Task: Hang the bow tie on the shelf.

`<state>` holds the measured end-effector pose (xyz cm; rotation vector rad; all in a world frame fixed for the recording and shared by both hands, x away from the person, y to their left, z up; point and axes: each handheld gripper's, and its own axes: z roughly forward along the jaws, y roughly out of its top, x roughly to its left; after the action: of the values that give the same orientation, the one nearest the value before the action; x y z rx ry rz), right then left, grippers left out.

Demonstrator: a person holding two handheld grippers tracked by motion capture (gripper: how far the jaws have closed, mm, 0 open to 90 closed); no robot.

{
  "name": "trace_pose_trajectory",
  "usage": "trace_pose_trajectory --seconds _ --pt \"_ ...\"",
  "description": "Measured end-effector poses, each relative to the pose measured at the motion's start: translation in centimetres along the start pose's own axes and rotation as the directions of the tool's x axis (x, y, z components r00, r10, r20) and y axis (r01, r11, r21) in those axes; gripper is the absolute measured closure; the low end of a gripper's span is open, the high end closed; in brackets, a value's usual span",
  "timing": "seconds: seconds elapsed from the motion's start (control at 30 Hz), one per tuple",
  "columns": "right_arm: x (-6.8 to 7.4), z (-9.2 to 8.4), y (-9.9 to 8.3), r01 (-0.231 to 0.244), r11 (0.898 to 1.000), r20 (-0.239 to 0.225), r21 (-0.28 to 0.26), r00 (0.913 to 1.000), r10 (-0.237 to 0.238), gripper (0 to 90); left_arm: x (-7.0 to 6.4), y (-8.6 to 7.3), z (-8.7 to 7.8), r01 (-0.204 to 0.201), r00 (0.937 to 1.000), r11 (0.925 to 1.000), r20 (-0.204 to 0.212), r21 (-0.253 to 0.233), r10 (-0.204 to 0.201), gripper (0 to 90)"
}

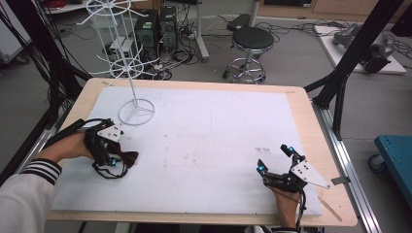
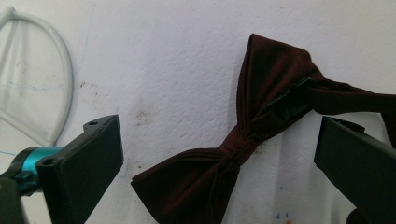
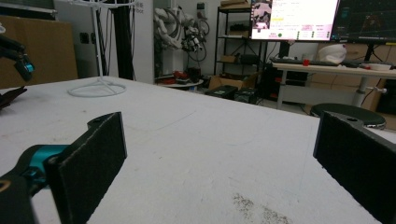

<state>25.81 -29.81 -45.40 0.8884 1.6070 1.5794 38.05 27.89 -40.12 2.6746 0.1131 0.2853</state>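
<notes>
Bow tie (image 2: 243,140) dark maroon, lies flat on the white desk (image 1: 204,141) near the left edge, about halfway along it. In the left gripper view it sits between the two black jaws, closer to the right one; a black clip on its strap shows at the upper right wing. Left gripper (image 2: 219,163) jaws stand wide apart, nothing clamped — the tie looks untouched by either jaw, though the strap end runs behind the right jaw so contact there is hard to judge. From the high view the left gripper (image 1: 112,158) is over the tie (image 1: 130,158), held by a hand in a striped-cuff sleeve coming in from the lower left corner.

White wire stand (image 1: 136,110) stands on the desk toward the far left corner, its round base just beyond the left gripper; part of that ring (image 2: 42,88) shows at the left of the left gripper view.

Right gripper (image 1: 277,160) sits low near the front right corner of the desk, well apart from the tie. Its jaws are spread wide too, with bare desk between them in the right gripper view (image 3: 219,163) — holding nothing. A dark smudge (image 3: 254,207) marks the desk surface just ahead of it. Black stool (image 1: 251,41) stands on the floor beyond the far edge.
</notes>
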Motion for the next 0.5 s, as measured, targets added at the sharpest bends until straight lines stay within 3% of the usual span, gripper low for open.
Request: trace_pose_trajectory --seconds 0.13,0.23,0.27,0.4,0.5 --pt "0.03 -0.01 0.02 -0.003 1.0 0.001 0.001 1.0 0.003 1.9 0.17 -0.14 0.35 0.017 0.9998 0.9998 0.012 0.012 -0.017 1.8" --pt "0.01 0.01 0.0 0.001 1.0 0.001 0.001 1.0 -0.001 1.9 0.37 -0.22 0.46 0.007 0.9998 0.9995 0.017 0.031 -0.007 1.8" --pt "0.0 0.01 0.01 0.007 1.0 0.001 0.002 1.0 -0.007 1.9 0.31 -0.26 0.56 0.023 0.9995 0.9994 0.02 0.025 -0.023 2.6" --pt "0.02 0.0 0.01 0.001 1.0 0.001 0.001 1.0 -0.001 1.9 0.48 -0.3 0.56 0.003 0.9992 0.9994 0.04 0.034 -0.004 9.6" --pt "0.02 0.01 0.0 0.001 1.0 0.001 0.001 1.0 -0.001 1.9 0.62 -0.41 0.6 0.014 0.999 0.999 0.042 0.042 -0.016 12.4"
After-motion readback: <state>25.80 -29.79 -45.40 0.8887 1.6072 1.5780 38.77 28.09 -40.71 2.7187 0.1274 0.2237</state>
